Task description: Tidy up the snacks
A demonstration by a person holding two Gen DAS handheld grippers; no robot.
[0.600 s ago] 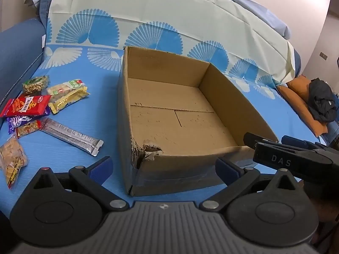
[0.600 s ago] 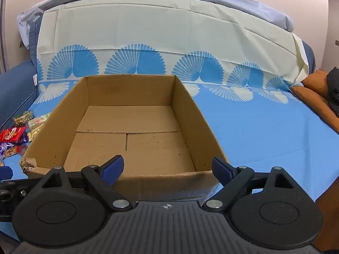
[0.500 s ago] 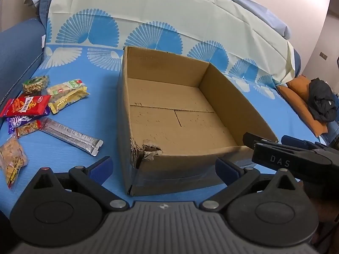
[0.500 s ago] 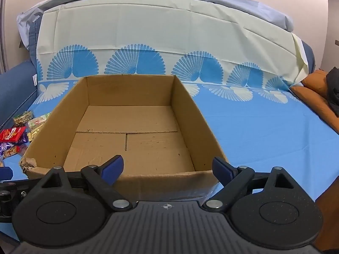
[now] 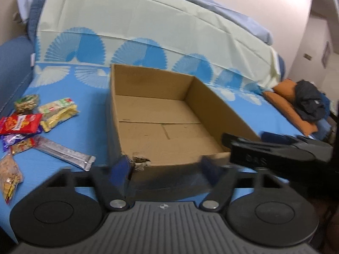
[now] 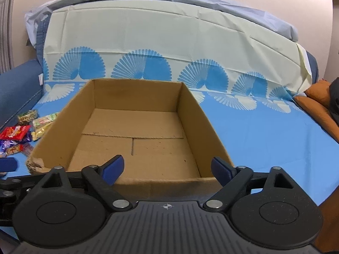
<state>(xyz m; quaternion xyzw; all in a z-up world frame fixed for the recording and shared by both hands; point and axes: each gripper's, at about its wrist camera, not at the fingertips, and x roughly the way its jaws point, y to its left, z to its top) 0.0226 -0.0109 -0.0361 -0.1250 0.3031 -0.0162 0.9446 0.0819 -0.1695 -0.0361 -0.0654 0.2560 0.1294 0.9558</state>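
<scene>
An open, empty cardboard box (image 5: pixel 152 124) sits on the blue sheet; it also shows in the right wrist view (image 6: pixel 135 131). Several snack packets lie to its left: a red packet (image 5: pixel 20 123), a yellow-green packet (image 5: pixel 58 114), a silver bar (image 5: pixel 63 153) and a nut bag (image 5: pixel 9 177). The red packet also shows in the right wrist view (image 6: pixel 14 132). My left gripper (image 5: pixel 166 172) is open and empty at the box's near edge, blurred. My right gripper (image 6: pixel 168 169) is open and empty over the box's near wall; it shows in the left wrist view (image 5: pixel 271 152).
The box's near left corner (image 5: pixel 139 162) is torn. An orange cushion (image 5: pixel 290 108) with dark clothing (image 5: pixel 309 101) lies at the right. A blue sofa arm (image 5: pixel 12 72) stands at the left, and a draped backrest (image 6: pixel 169 38) behind the box.
My left gripper has narrowed its fingers somewhat and shifted, blurring the view. The right gripper has barely moved. Snacks and box are unmoved.
</scene>
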